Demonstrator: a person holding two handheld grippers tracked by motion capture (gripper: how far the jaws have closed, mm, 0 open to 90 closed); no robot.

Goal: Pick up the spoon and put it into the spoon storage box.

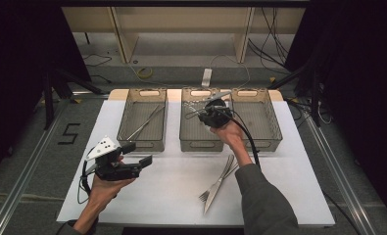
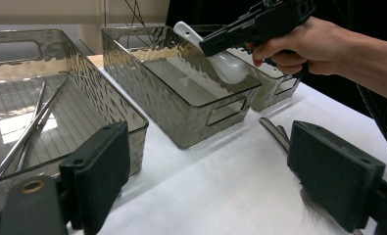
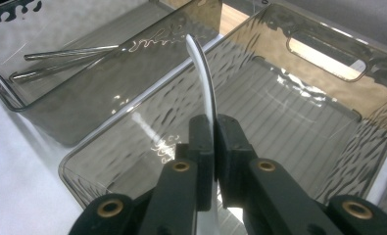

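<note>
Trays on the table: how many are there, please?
3, in one row: the left tray with metal sticks, the middle tray under the held spoon, the right tray.

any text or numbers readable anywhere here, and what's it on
"5": black tape mark on the grey floor left of the table.
Nothing else reads: the trays, the white spoon held in the right tongs, and the left tongs carry no legible label or brand.
</note>
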